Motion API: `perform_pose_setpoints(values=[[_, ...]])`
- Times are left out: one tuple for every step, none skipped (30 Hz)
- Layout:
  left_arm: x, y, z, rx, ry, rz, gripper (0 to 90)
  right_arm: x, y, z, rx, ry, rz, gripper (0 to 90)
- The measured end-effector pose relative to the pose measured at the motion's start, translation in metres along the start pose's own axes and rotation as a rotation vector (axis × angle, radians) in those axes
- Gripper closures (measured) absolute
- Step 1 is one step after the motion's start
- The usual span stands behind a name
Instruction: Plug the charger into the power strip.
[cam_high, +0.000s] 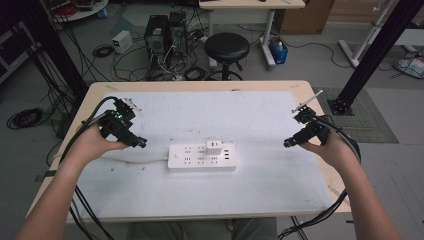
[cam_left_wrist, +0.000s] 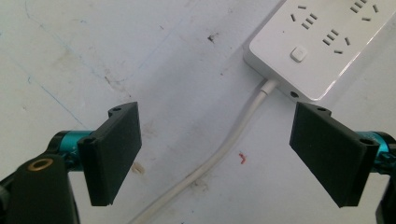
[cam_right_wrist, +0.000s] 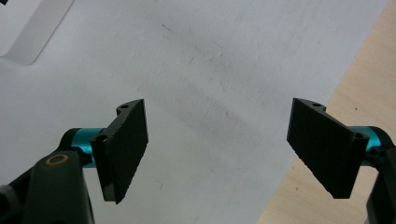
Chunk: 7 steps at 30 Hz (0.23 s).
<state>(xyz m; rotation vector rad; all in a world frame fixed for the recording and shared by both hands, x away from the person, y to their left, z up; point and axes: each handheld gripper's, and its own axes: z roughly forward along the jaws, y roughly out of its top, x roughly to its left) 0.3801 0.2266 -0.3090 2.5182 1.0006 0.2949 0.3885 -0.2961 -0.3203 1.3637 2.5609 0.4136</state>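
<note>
A white power strip (cam_high: 201, 156) lies in the middle of the white mat, with a white charger (cam_high: 214, 147) plugged into its top row. Its white cord (cam_high: 145, 160) runs off to the left. My left gripper (cam_high: 141, 143) hovers left of the strip, open. Between its jaws I see the cord (cam_left_wrist: 224, 149) and the strip's switch end (cam_left_wrist: 322, 42). My right gripper (cam_high: 287, 143) is held to the right of the strip, open over bare mat near the mat's right edge. A corner of the strip (cam_right_wrist: 28, 28) sits at the upper left of the right gripper view.
The white mat (cam_high: 260, 190) covers most of a wooden table (cam_high: 320, 92). Beyond the table stand a black stool (cam_high: 226, 47), computer towers (cam_high: 165, 32) and loose cables on the floor. Black frame posts (cam_high: 372, 55) rise at both sides.
</note>
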Motion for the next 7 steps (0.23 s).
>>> perform_pose_setpoints(values=[[0.0007,-0.0005,0.0002,0.004,-0.002,0.001,16.7,0.0004,0.0,0.0001,-0.003,0.0,0.002,20.2],[0.0013,-0.0009,0.0005,0.008,-0.002,0.005,16.7,0.0003,0.0,0.0001,-0.004,0.001,0.003,20.1],[0.0007,-0.0013,0.0015,0.002,-0.001,-0.007,16.7,0.0004,0.0003,0.0002,-0.004,0.0,0.008,20.1],[0.0019,-0.0016,0.0012,0.012,-0.004,0.003,16.7,0.0001,0.0006,0.0001,-0.003,0.0,0.008,20.1],[0.0022,-0.0017,0.0014,0.013,-0.005,0.001,16.7,0.0003,0.0012,-0.0001,-0.002,0.004,0.012,20.2],[0.0022,-0.0016,0.0015,0.013,-0.005,-0.003,16.7,0.0002,0.0017,-0.0003,-0.005,0.005,0.012,20.1],[0.0022,-0.0016,0.0015,0.013,-0.005,-0.003,16.7,0.0002,0.0017,-0.0003,-0.005,0.005,0.012,20.1]])
